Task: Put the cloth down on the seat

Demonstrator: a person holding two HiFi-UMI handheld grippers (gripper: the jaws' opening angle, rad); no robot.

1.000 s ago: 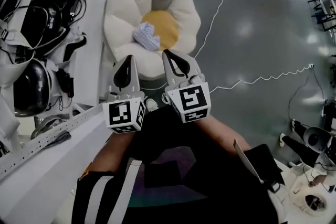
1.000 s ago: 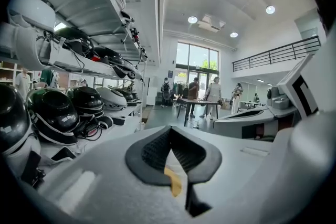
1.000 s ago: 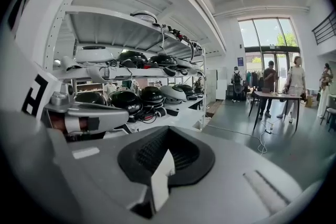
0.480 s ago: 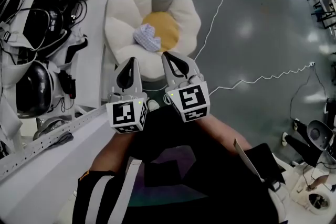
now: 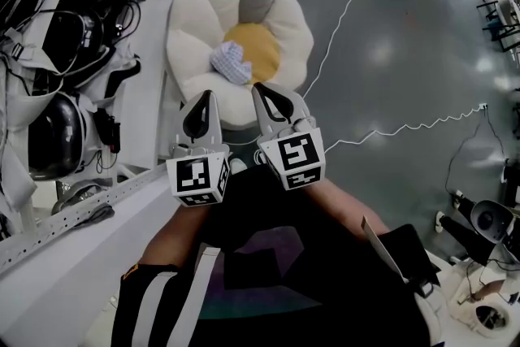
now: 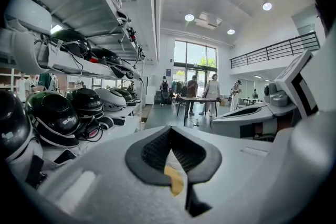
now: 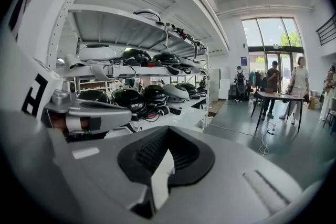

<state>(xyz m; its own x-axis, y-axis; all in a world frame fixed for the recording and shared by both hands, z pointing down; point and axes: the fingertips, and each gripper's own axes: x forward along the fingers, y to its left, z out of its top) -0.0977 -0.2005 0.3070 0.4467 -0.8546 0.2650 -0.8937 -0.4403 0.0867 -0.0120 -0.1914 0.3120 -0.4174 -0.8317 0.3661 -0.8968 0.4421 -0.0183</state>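
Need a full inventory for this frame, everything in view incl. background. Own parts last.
Seat cushion: one, flower-shaped, white petals plus one grey, yellow centre; on the floor ahead of the grippers.
Cloth: one, pale, crumpled; on the left edge of the cushion's yellow centre.
Cables: several, white; trailing across the grey floor.
Helmets: many, mostly black; on the shelves.
Shelves: one white rack; on the person's left.
Table: one, dark; far end of the room.
People: several; standing around that table.
Left gripper: grey, shut, empty; near the cushion's front edge.
Right gripper: grey, shut, empty; beside the left one.
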